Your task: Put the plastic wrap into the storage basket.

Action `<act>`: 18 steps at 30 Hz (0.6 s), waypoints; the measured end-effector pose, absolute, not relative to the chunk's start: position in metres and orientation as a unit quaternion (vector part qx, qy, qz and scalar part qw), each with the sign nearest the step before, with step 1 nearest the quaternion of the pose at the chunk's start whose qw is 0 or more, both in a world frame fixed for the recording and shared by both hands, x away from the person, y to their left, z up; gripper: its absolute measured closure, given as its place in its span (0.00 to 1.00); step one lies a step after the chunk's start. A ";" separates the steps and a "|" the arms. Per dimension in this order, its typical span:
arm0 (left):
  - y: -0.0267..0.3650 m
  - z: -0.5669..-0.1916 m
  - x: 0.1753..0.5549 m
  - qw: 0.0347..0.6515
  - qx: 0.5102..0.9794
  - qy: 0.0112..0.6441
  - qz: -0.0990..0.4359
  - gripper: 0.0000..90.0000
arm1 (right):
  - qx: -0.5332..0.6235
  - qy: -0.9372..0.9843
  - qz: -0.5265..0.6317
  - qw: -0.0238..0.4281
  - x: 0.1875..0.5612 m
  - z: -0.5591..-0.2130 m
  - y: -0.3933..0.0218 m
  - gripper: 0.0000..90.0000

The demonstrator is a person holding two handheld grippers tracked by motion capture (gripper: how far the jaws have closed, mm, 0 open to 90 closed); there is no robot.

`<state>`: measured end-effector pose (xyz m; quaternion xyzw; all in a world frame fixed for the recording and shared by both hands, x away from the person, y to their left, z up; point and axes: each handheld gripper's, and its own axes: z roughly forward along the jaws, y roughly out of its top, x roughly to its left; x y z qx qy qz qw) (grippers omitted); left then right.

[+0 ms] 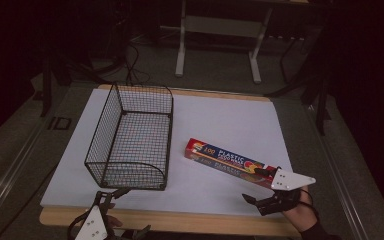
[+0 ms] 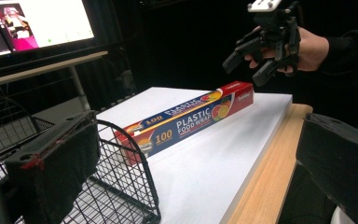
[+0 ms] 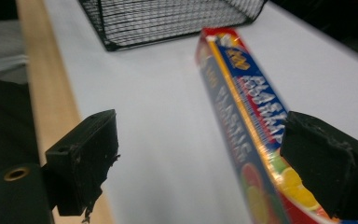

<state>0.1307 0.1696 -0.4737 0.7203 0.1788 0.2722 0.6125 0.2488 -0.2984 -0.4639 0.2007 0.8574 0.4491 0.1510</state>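
A long red and blue box of plastic food wrap (image 1: pixel 227 161) lies flat on the white board, right of centre. It also shows in the left gripper view (image 2: pixel 186 121) and the right gripper view (image 3: pixel 247 126). A black wire basket (image 1: pixel 132 137) stands to its left with nothing in it. My right gripper (image 1: pixel 254 185) hovers open above the box's near right end (image 2: pixel 247 70), not touching it. One jaw is over that end, the other over bare board (image 3: pixel 205 163). My left gripper (image 1: pixel 132 212) is open at the table's front edge, by the basket's near corner (image 2: pixel 196 163).
The white board (image 1: pixel 220 120) rests on a wooden table whose edge (image 1: pixel 180 222) runs along the front. A metal desk frame (image 1: pixel 220 30) and cables stand on the floor beyond. A lit monitor (image 2: pixel 37 23) is off to one side.
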 end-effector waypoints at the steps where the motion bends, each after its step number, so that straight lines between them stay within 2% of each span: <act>1: 0.170 -0.474 0.131 0.615 0.718 0.182 0.270 0.00 | 0.205 0.857 0.448 0.153 0.251 -0.463 -0.300 0.12; 5: 0.169 -0.474 0.132 0.613 0.721 0.180 0.267 0.00 | 0.202 0.857 0.442 0.168 0.257 -0.457 -0.308 0.12; 8: 0.168 -0.475 0.132 0.612 0.723 0.178 0.265 0.00 | 0.188 0.869 0.409 0.203 0.262 -0.452 -0.311 0.13; 12: 0.169 -0.475 0.132 0.612 0.724 0.178 0.263 0.00 | 0.173 0.875 0.417 0.176 0.275 -0.448 -0.320 0.16; 18: 0.167 -0.475 0.132 0.609 0.728 0.174 0.262 0.00 | 0.179 0.888 0.389 0.164 0.290 -0.448 -0.324 0.19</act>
